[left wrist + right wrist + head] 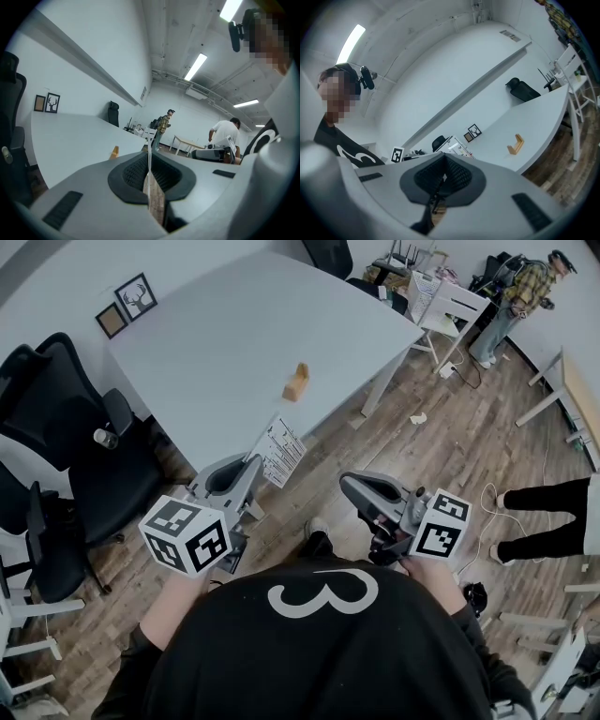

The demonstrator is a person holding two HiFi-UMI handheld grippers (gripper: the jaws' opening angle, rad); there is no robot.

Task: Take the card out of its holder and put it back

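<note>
A small wooden card holder [297, 382] stands empty near the middle of the grey table [225, 343]. It also shows in the left gripper view as the holder [114, 152] and in the right gripper view as the holder [515, 144]. My left gripper [255, 463] is off the table's near edge, shut on a white printed card [281, 451]. Between its pads the card [149, 161] shows edge-on at the left gripper [150, 165]. My right gripper [349, 484] hangs over the floor to the right, shut with nothing in it [443, 171]. The card [457, 147] shows beyond its jaws.
Black office chairs [66, 427] crowd the table's left side. Two framed pictures [125, 306] lean at its far left corner. A white chair [450, 310] and a standing person [520, 296] are at the back right. Another person's legs [548, 517] stretch across the wooden floor on the right.
</note>
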